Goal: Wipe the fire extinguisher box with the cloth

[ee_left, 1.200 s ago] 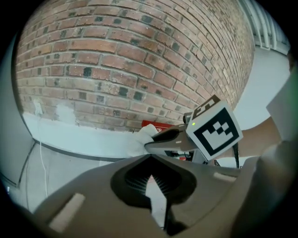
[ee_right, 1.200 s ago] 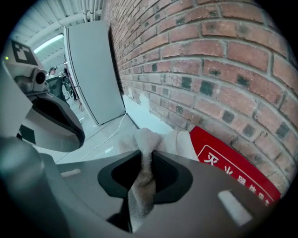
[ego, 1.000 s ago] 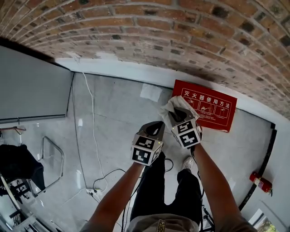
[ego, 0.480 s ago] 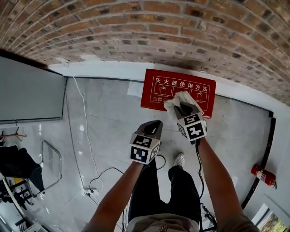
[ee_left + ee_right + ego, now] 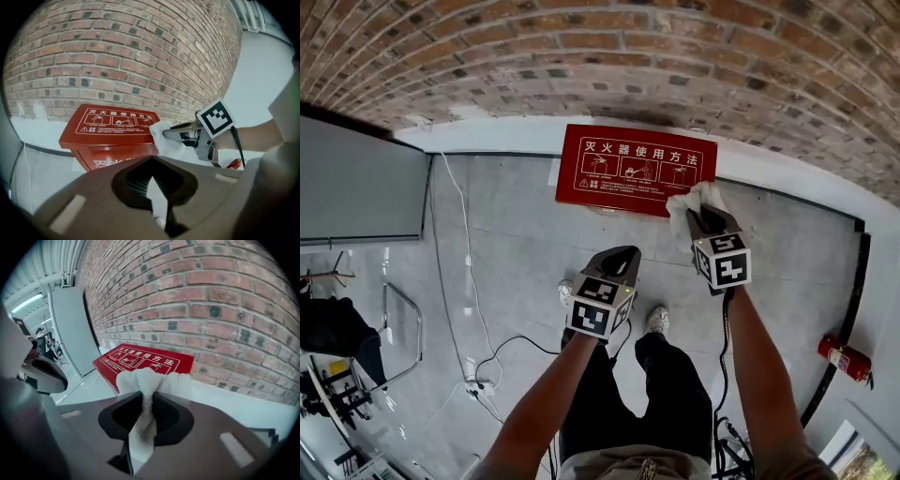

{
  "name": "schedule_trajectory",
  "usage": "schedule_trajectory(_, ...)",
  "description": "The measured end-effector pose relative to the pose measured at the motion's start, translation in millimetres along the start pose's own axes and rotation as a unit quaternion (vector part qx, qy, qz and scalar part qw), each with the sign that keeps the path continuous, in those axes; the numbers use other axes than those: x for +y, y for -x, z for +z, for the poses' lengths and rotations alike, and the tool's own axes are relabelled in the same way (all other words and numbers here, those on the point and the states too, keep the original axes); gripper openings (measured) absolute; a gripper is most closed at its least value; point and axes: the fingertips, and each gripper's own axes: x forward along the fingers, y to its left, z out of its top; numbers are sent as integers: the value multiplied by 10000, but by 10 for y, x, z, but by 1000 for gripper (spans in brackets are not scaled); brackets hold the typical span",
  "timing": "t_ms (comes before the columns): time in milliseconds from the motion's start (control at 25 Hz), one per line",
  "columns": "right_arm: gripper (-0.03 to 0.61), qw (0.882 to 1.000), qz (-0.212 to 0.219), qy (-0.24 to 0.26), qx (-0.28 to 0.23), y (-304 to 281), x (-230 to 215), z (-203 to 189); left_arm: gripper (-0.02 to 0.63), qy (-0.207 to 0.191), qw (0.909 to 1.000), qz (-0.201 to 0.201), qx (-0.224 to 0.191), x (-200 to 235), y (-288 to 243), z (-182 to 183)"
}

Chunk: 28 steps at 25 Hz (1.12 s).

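- The left gripper hangs nearest the person, over the floor and short of the box. Its jaws are together with nothing between them.
- The right gripper reaches further forward. Its jaws are clamped on the white cloth, which bunches out past the tips.
- The cloth sits at the right-hand end of the red fire extinguisher box, at or just beside the lid's near right corner. I cannot tell whether it is touching.
- The box stands on the floor against the brick wall, with its long axis running left to right along the wall. Nearly all of the lid lies ahead and to the left of the right gripper.
- The right gripper is much the nearer one, so a wipe would likely run leftward along the lid's length.
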Motion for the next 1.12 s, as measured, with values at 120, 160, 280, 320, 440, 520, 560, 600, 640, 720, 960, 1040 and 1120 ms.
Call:
schedule_trajectory(120, 95, 9988, -336, -297, -174, 204, -166, -172, 0, -105, 9999, -81, 15, -42, -57, -95)
schedule_trajectory(160, 95, 9979, -441, -405, -250, 261, -179, -257, 0, -132, 9999, -104, 15, -32, -64, -142)
schedule_trajectory(280, 94, 9920, -738, -886, -520, 319, -105, -567, 0, -210, 9996, -162, 9, 80, -74, -309)
schedule_trajectory(320, 94, 9887, -828, -1070, -646, 301, -51, -651, 0, -242, 9995, -183, 2, 143, -75, -365)
schedule_trajectory(440, 94, 9797, -1011, -1360, -1067, 163, 165, -710, 0, -341, 9990, -258, -87, 371, -61, -486)
schedule_trajectory(520, 94, 9760, -1059, -1362, -1330, 32, 326, -604, 0, -451, 9983, -327, -197, 524, -33, -517)
schedule_trajectory(560, 94, 9746, -1079, -1323, -1446, -31, 404, -526, 0, -522, 9976, -378, -256, 594, -19, -527)
schedule_trajectory(600, 94, 9737, -1095, -1265, -1546, -97, 478, -439, 0, -590, 9968, -432, -317, 666, -7, -538)
schedule_trajectory(640, 94, 9733, -1100, -1192, -1626, -172, 552, -348, 0, -643, 9961, -475, -379, 749, 4, -548)
schedule_trajectory(720, 94, 9740, -1071, -1034, -1706, -333, 719, -206, 0, -703, 9951, -500, -490, 950, 27, -579)
schedule_trajectory(960, 94, 9820, -750, -282, -1709, -848, 1407, 56, 0, -694, 9937, -334, -809, 1644, 141, -710)
schedule_trajectory(1040, 94, 9839, -594, -178, -1674, -1067, 1634, 81, 0, -710, 9934, -238, -874, 1837, 196, -814)
schedule_trajectory(1120, 95, 9850, -394, -71, -1680, -1280, 1839, 117, 0, -721, 9929, -107, -945, 2005, 228, -909)
